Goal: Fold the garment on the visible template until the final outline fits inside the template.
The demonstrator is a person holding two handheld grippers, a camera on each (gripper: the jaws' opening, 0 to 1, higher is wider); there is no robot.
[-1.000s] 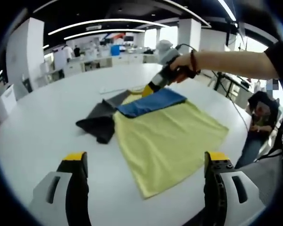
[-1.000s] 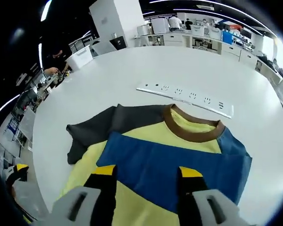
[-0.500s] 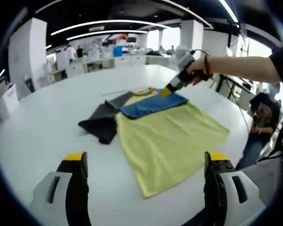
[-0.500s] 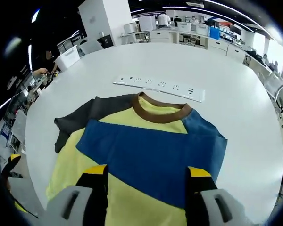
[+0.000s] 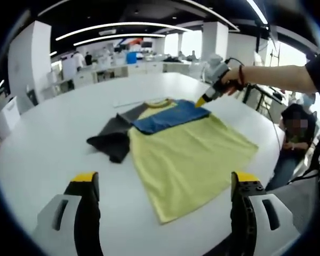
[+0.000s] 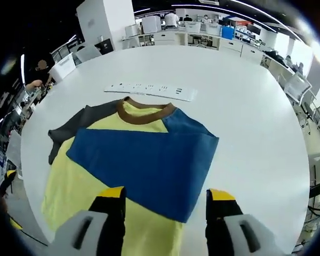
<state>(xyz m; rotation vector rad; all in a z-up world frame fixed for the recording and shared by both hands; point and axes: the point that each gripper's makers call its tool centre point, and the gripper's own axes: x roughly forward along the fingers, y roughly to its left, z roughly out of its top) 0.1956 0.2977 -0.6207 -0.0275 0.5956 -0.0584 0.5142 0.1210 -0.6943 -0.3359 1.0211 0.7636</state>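
right gripper (image 5: 201,101) lifted off shirt (image 6: 122,160), fingers spread | left gripper (image 5: 162,200) unmoved, fingers spread

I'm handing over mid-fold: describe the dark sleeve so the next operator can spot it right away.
Start at the big white table and find the T-shirt lying flat on it, yellow with a blue band and a brown collar. The dark sleeve sticks out from the shoulder beside the collar, on the side away from the blue shoulder. It is the only charcoal-grey part, and it lies spread on the tabletop.
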